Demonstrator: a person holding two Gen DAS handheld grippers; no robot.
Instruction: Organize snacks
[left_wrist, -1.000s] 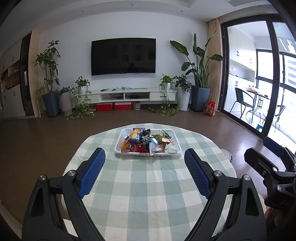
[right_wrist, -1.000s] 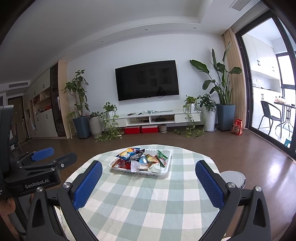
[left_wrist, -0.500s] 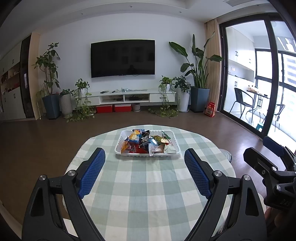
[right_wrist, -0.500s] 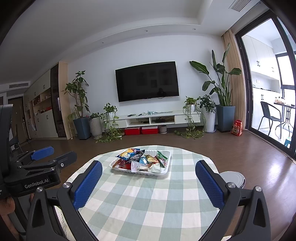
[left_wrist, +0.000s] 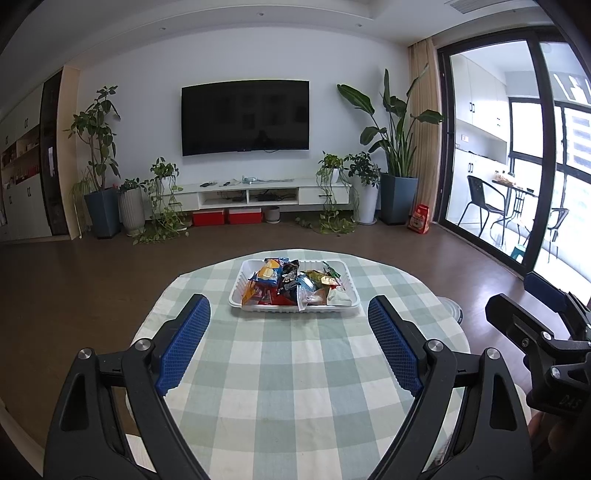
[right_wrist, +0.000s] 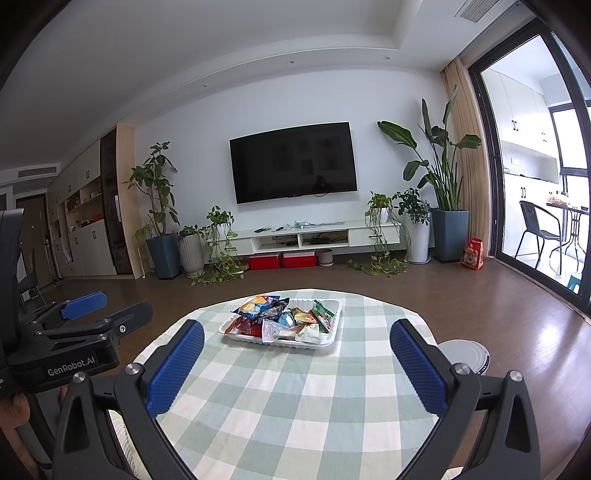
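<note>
Meanwhile we've raised both views slightly; snacks (left_wrist: 291, 282) stay heaped in the tray (left_wrist: 236, 295) at twelve o'clock, left gripper (left_wrist: 288, 328) and right gripper (right_wrist: 295, 350) jaws spread, empty.

You face a dark TV (left_wrist: 245, 117) above a white console (left_wrist: 258, 192), 2 red boxes (left_wrist: 226, 216) beneath it, potted plants (left_wrist: 395, 155) alongside, and a checked tablecloth (left_wrist: 295, 369) below you.
</note>
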